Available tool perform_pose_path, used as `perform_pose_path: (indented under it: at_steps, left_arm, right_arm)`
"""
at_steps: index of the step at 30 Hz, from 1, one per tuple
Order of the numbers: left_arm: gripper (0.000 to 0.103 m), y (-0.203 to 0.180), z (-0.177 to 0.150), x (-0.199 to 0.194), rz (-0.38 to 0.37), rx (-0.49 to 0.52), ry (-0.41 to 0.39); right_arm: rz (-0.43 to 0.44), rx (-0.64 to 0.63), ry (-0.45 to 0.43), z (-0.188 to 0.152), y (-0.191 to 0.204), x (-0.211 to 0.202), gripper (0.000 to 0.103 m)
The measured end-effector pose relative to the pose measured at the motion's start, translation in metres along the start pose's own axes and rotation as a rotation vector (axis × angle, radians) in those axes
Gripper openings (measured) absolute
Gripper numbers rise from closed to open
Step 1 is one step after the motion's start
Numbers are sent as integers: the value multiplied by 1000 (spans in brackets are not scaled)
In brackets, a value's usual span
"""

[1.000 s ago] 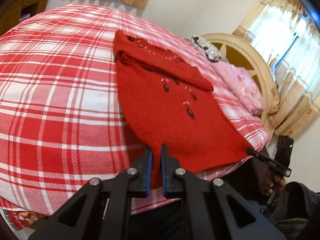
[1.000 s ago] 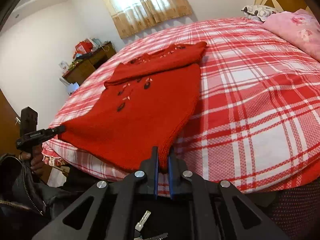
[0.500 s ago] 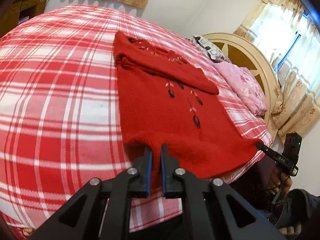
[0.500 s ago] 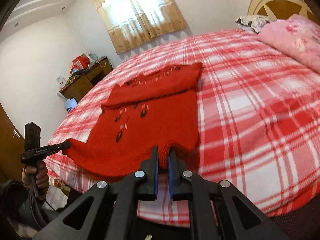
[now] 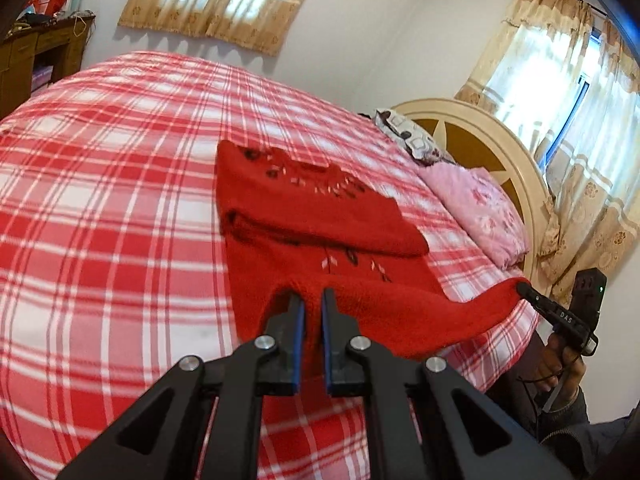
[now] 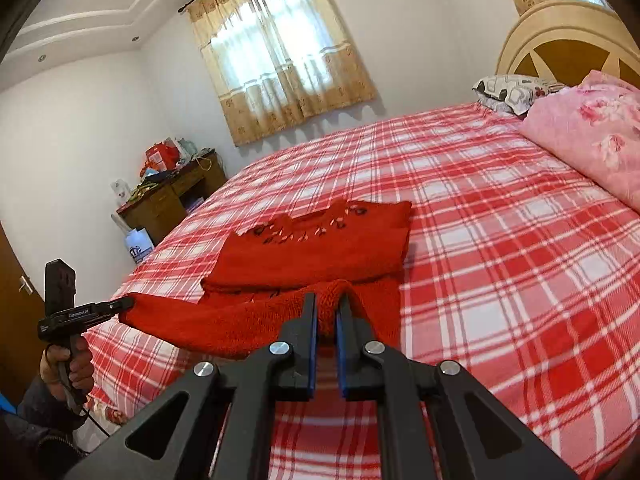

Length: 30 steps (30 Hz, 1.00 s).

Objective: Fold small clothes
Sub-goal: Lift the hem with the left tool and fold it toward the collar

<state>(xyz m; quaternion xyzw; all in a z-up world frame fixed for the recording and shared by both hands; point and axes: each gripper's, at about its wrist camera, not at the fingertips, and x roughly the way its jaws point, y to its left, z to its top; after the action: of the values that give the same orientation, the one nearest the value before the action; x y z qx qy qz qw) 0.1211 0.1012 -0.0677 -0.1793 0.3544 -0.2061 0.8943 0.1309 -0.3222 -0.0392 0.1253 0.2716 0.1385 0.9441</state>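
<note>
Plaid bedspread (image 5: 100, 208); fuzzy red knit sweater (image 5: 320, 208), hem lifted.

The bed (image 5: 100, 208) carries a red-and-white plaid cover over its whole top. A red knitted sweater (image 5: 320, 216) lies on the cover directly beyond the fingertips, its sleeves folded across the chest. Its near hem is raised off the cover at the fingertips. A pink floral pillow (image 6: 592, 136) lies well beyond and to the right of the fingers, with a grey patterned pillow (image 6: 508, 88) behind it, against the headboard (image 6: 568, 40).
</note>
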Motion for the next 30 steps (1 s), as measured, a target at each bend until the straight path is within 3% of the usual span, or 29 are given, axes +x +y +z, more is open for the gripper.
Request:
perform_pose_path:
  at_steps: [18, 30]
  left_arm:
    - [8, 1, 67, 20, 9, -5, -62]
    - [8, 16, 116, 62, 49, -43, -59]
  right_arm:
    - [-8, -58, -86, 84, 14, 39, 7]
    - [-65, -55, -23, 113, 0, 111, 7]
